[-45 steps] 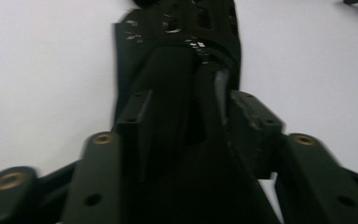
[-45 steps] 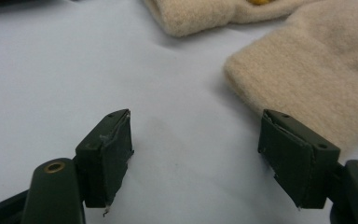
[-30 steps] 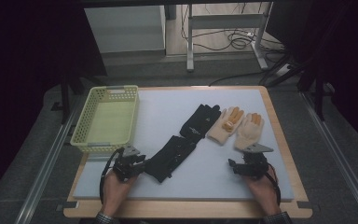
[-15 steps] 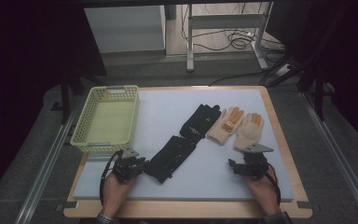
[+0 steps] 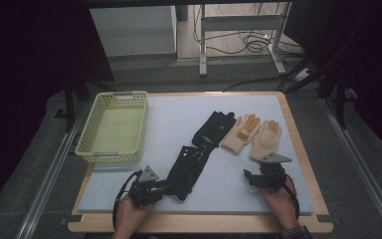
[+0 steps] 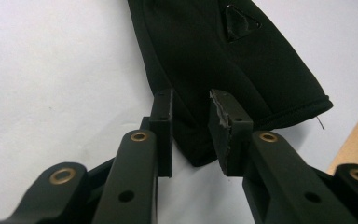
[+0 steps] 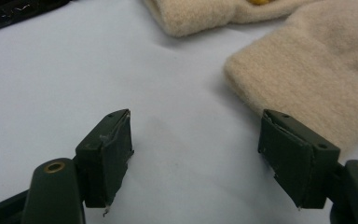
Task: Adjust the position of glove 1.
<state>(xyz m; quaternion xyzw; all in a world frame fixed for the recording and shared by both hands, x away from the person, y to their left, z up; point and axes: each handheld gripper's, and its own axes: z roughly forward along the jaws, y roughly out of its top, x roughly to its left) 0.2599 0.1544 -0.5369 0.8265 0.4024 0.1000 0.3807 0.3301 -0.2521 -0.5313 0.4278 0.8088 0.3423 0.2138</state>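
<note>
A black glove (image 5: 186, 169) lies slantwise on the white mat, its cuff toward my left gripper (image 5: 167, 187). In the left gripper view the jaws of the left gripper (image 6: 191, 135) stand a narrow gap apart. The corner of the black glove's cuff (image 6: 223, 70) lies flat between them, not pinched. A second black glove (image 5: 213, 128) and two cream gloves (image 5: 241, 133) (image 5: 266, 139) with orange fingertips lie farther back. My right gripper (image 5: 260, 174) (image 7: 196, 149) is wide open over bare mat, just short of a cream glove's cuff (image 7: 317, 79).
A yellow-green mesh basket (image 5: 110, 157) stands at the mat's left, nothing visible in it. The wooden table edge (image 5: 199, 221) runs along the front, close behind both hands. Metal rails flank the table. Bare mat lies between the two grippers.
My left gripper has edged a little to the right, up to the black glove's cuff. The right gripper and the gloves have barely moved.
</note>
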